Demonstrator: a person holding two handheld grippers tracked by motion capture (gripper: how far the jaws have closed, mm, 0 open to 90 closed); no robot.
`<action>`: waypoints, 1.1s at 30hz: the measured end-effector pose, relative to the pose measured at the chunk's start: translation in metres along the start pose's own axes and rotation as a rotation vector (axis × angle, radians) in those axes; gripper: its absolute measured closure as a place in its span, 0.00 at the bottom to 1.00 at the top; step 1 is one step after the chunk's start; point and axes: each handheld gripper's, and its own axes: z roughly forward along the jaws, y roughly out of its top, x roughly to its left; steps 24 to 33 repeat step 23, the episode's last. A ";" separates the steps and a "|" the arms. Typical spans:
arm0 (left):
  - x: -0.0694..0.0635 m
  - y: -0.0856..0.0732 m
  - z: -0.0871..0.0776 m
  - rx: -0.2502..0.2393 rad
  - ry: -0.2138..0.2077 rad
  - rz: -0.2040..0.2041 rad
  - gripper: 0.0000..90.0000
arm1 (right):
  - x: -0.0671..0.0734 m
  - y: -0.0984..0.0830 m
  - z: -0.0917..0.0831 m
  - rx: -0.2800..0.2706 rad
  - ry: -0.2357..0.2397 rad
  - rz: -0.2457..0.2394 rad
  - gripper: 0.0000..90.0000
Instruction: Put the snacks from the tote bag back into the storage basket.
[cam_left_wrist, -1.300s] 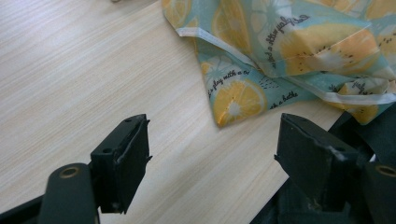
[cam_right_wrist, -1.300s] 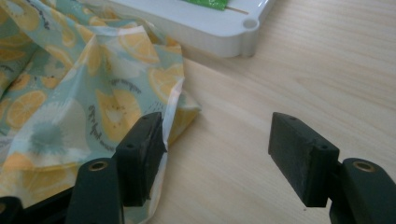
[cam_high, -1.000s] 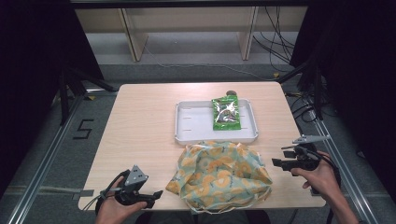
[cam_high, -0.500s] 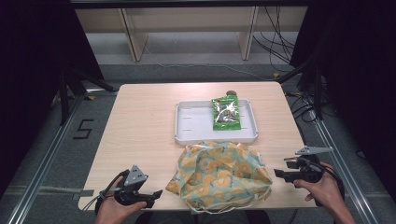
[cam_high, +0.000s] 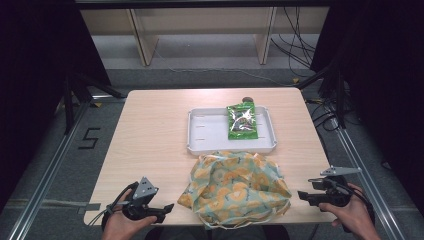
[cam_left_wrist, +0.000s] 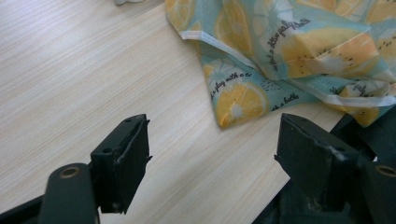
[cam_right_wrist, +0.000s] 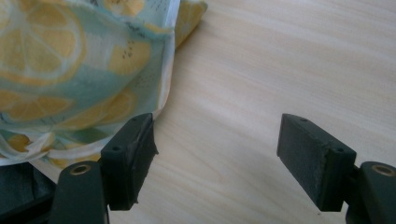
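**Both grippers open beside the lemon-print bag, nothing gripped yet**

I held my left gripper low at the near edge of the counter, just left of the lemon-print cloth bag. Its jaws stood wide apart with only bare wood between them, and in the left gripper view the bag's nearest corner lay a little beyond the jaws, not touching either one. My right gripper sat on the bag's other side, jaws likewise spread and empty; in the right gripper view one jaw stood just beside the bag's hemmed edge, though I could not tell whether it touched the cloth.

The bag itself lay crumpled in a loose heap at the near middle of the counter, its far edge just beside the white tray, possibly overlapping the tray's rim. As I judged it, the work on the bag had barely begun: neither side was pinched, and taking hold of a corner or hem at each side was all left to do.

Beyond the bag, a green snack pouch lay flat in the tray's right half, with a small dark thing just past it that was too small to make out. Nothing lay between my grippers and the bag; the tray close behind it seemed the one thing the cloth might catch on if spread.
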 end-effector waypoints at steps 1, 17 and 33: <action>0.000 0.000 0.000 0.000 0.000 -0.001 0.28 | 0.007 -0.001 -0.002 0.033 0.011 0.090 0.32; -0.001 0.000 0.001 -0.002 -0.001 -0.002 0.28 | 0.007 -0.008 -0.002 0.053 0.008 0.043 0.32; 0.000 0.000 0.001 0.002 0.000 -0.002 0.28 | 0.005 -0.008 -0.002 0.045 0.001 0.031 0.32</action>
